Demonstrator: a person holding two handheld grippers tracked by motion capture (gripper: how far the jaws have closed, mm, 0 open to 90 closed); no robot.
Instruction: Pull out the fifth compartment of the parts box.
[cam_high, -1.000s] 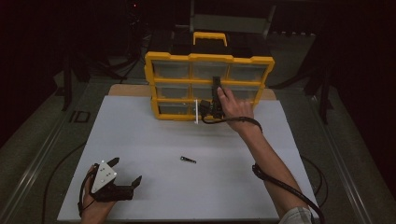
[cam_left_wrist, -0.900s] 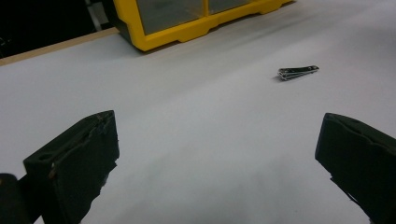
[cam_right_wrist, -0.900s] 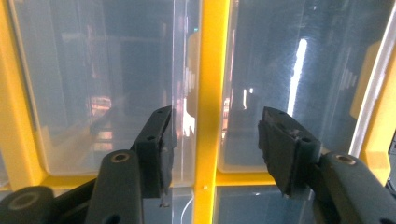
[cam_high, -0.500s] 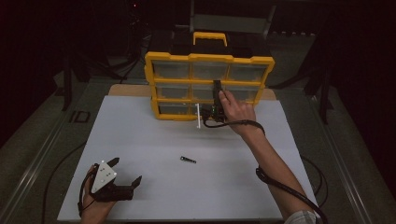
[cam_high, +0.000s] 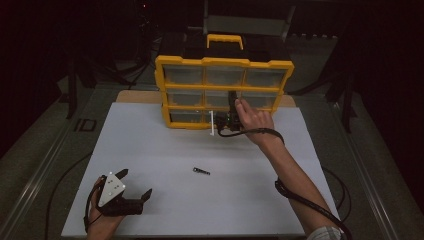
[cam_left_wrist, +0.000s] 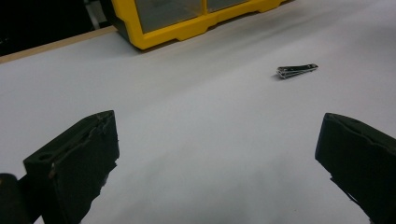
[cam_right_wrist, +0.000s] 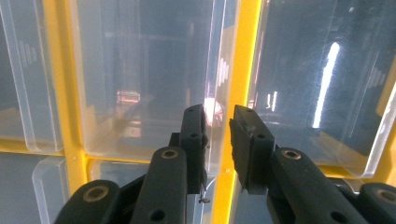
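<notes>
The right gripper (cam_high: 231, 111) is up against the front of the yellow plastic organiser cabinet with clear drawers (cam_high: 224, 92), at the middle drawer of its middle row. In the last second its fingers (cam_right_wrist: 194, 135) have been closing, and the right gripper view now shows them nearly together, pinched on the thin clear edge of that transparent drawer (cam_right_wrist: 149, 79) beside a yellow divider. The hand itself has not shifted compared with the earlier high views, so only the grip has changed. I judge this as the grasp being completed, with the drawer ready to be drawn out toward the person.

A narrow white strip (cam_high: 212, 123) stands upright at the cabinet's base, just left of the gripper; what it is I cannot tell.

The small metal nail clipper (cam_high: 201, 171) lies loose on the white counter (cam_high: 150, 150), well apart from both grippers. The left gripper (cam_high: 134, 185) rests near the counter's front left corner, fingers (cam_left_wrist: 79, 158) wide apart and holding nothing.
</notes>
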